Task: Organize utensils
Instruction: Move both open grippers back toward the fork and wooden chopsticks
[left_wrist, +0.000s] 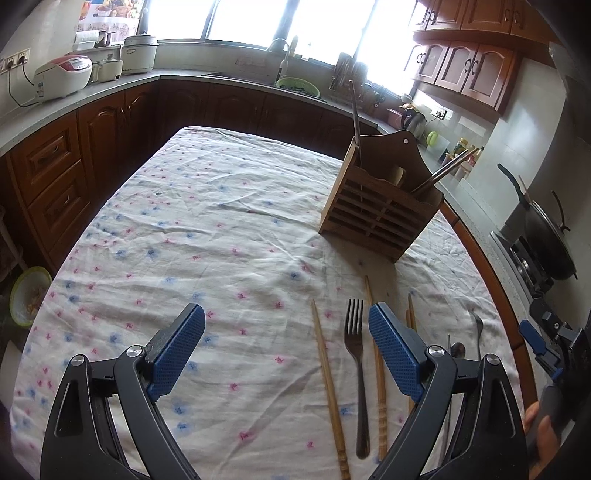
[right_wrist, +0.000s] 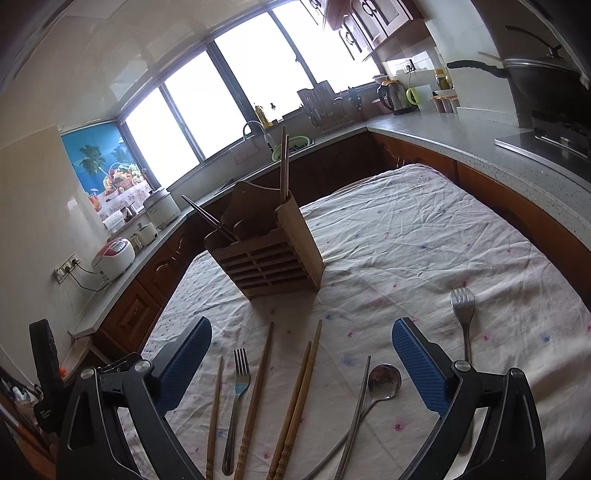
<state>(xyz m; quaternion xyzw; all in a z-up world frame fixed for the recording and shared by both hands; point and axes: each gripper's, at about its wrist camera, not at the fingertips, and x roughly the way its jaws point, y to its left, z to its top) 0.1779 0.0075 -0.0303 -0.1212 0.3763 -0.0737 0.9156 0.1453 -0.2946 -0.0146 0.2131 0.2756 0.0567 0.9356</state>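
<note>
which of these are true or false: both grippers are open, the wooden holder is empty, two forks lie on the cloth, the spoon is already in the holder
Both grippers are open: true; the left gripper and right gripper hold nothing.
The wooden holder is empty: false; chopsticks already stand in it.
Two forks lie on the cloth: true; one fork among the wooden chopsticks, another fork apart.
The spoon is in the holder: false; it lies on the cloth.

Holder (right_wrist: 264, 254) stands behind chopsticks (right_wrist: 295, 402); fork (right_wrist: 236, 398) lies left.
</note>
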